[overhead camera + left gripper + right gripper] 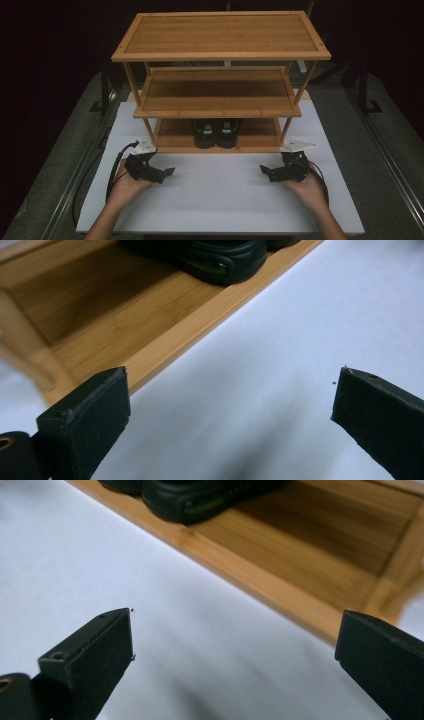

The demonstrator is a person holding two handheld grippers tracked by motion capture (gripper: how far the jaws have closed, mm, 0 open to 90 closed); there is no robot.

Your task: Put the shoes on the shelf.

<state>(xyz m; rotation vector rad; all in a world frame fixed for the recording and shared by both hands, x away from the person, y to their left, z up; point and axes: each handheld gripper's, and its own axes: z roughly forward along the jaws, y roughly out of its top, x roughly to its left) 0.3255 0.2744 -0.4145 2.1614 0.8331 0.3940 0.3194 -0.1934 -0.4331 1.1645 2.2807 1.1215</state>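
A three-tier bamboo shoe rack (220, 50) stands at the back of a white table top (215, 200). A pair of black shoes (216, 132) sits on its bottom shelf, toes toward me; one toe shows in the left gripper view (220, 260) and one in the right gripper view (185, 500). My left gripper (167, 172) rests low over the white surface in front of the rack's left corner, open and empty (230, 410). My right gripper (263, 170) mirrors it at the rack's right corner, open and empty (235, 650).
The rack's top (220, 32) and middle shelves (217, 92) are bare. Its bottom shelf edge (200, 320) lies just beyond both grippers. Dark grey floor (385, 150) and metal rails surround the table. Cables trail from each gripper.
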